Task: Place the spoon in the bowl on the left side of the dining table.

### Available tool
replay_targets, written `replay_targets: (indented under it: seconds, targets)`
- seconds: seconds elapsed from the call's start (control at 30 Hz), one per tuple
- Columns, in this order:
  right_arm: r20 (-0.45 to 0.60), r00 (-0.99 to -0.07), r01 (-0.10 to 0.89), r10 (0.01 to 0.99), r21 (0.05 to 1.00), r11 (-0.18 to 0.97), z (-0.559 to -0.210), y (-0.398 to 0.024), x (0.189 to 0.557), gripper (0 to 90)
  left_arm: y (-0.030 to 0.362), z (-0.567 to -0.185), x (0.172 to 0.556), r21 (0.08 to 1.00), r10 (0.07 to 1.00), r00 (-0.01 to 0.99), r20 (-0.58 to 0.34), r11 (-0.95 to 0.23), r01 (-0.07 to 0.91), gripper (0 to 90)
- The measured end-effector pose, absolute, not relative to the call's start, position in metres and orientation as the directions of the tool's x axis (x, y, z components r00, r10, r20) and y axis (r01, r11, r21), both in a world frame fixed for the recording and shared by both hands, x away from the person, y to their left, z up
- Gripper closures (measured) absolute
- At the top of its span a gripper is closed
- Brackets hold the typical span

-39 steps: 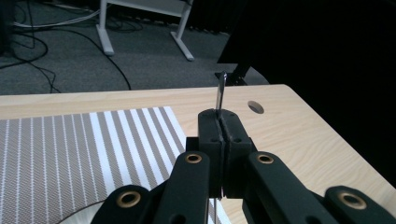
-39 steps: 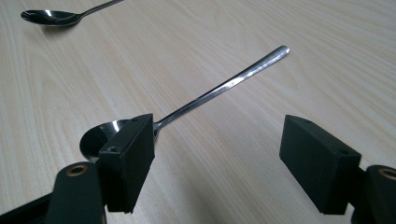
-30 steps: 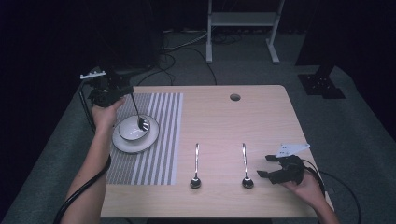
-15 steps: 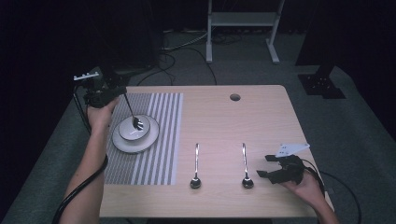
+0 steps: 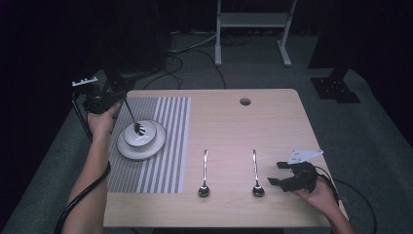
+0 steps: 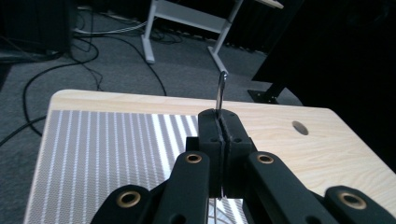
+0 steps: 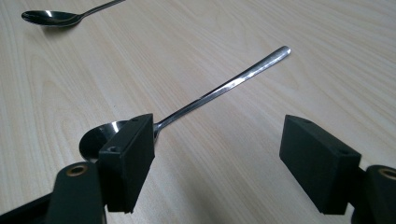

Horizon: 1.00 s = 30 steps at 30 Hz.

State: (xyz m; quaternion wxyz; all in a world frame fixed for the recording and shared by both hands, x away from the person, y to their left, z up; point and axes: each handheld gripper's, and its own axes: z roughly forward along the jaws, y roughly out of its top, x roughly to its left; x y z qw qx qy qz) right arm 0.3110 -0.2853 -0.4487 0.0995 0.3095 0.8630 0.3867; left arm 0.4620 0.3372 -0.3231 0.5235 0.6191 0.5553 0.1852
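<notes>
My left gripper [image 5: 124,105] at counter's far left edge, jaws clamped on spoon [image 5: 132,117] handle; in left gripper view handle [image 6: 221,93] pokes up between closed pads. Spoon's bowl dips into small bowl [image 5: 140,134] on plate [image 5: 141,146], on striped mat [image 5: 165,146]. My right gripper [image 5: 278,172] rests near right edge, jaws wide, empty, just beside right-hand spoon [image 5: 255,173]; another spoon [image 5: 204,173] left of it.

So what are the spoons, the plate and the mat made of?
The spoons look like polished metal: silvery and mirror-bright. The plate seems glazed ceramic, white and glossy, though it could be plastic. The mat looks woven, perhaps fabric or vinyl, with a fine mesh texture in its stripes.
</notes>
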Motion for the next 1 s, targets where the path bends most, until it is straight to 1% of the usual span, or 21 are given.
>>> replay_targets:
  seconds: [1.0]
  targets:
    - [0.07, -0.794, 0.455, 0.604, 0.728, 0.513, -0.449, -0.283, 0.312, 25.2, 0.367, -0.358, 0.458, 0.836, 0.9, 0.219, -0.376, 0.228, 0.499, 89.1]
